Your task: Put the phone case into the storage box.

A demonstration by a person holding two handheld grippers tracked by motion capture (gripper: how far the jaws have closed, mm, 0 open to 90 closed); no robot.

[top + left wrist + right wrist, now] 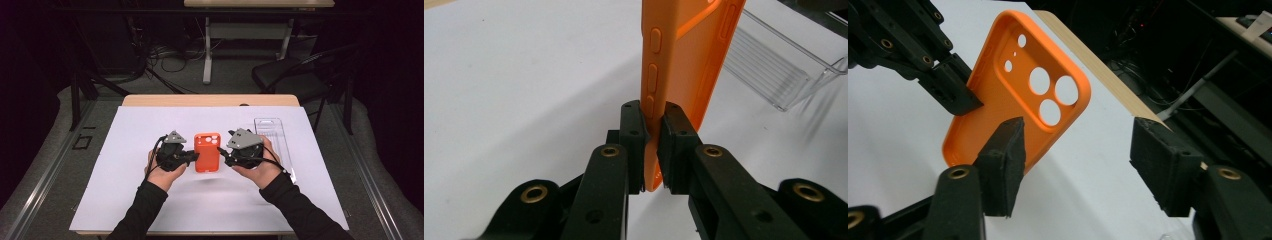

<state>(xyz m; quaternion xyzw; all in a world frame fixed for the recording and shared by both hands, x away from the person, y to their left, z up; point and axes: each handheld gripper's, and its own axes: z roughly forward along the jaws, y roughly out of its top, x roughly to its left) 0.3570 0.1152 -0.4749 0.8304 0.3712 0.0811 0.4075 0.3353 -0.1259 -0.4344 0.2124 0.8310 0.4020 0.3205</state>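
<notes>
An orange phone case (207, 152) with round camera holes hangs a little above the white sheet, its back facing up. My left gripper (194, 157) is shut on the case's left side edge; in the left gripper view the pads (671, 135) pinch the rim just below the side buttons of the case (684, 55). My right gripper (223, 159) sits at the case's right side with its jaws wide apart. In the right gripper view the case (1013, 95) lies beyond the left pad (1003, 160), and the left gripper (960, 92) grips its far edge. The right gripper (1080, 155) has no pad pressing on the case.
A clear plastic tray (272, 132) lies on the white sheet (150, 190) just right of my right hand, also seen as a ribbed clear tray (774, 70). The table's wooden far edge (210, 100) borders dark floor, with a chair (295, 75) and a second table (250, 20) behind.
</notes>
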